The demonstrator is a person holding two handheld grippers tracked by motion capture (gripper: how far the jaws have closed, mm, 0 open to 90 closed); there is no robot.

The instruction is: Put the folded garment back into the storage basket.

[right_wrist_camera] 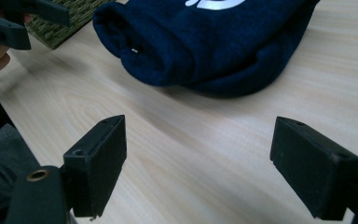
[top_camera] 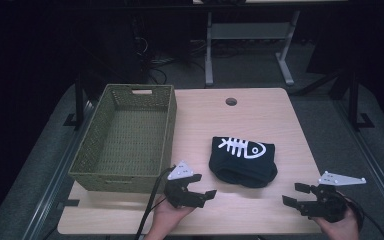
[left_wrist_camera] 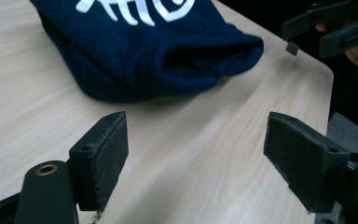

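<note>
High view: both grippers, left (top_camera: 204, 189) and right (top_camera: 294, 194), fingers wide and empty, flank bare table (top_camera: 240, 212) below the folded garment (top_camera: 243, 161).

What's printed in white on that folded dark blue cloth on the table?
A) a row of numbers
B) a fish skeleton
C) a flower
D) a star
B: the folded cloth shows a white fish skeleton, with a head, an eye and ribs along a spine, on its top side.

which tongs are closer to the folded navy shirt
Left. The left tongs sit just off the folded navy shirt's near-left corner; the right tongs wait farther off, past its near-right corner.
</note>
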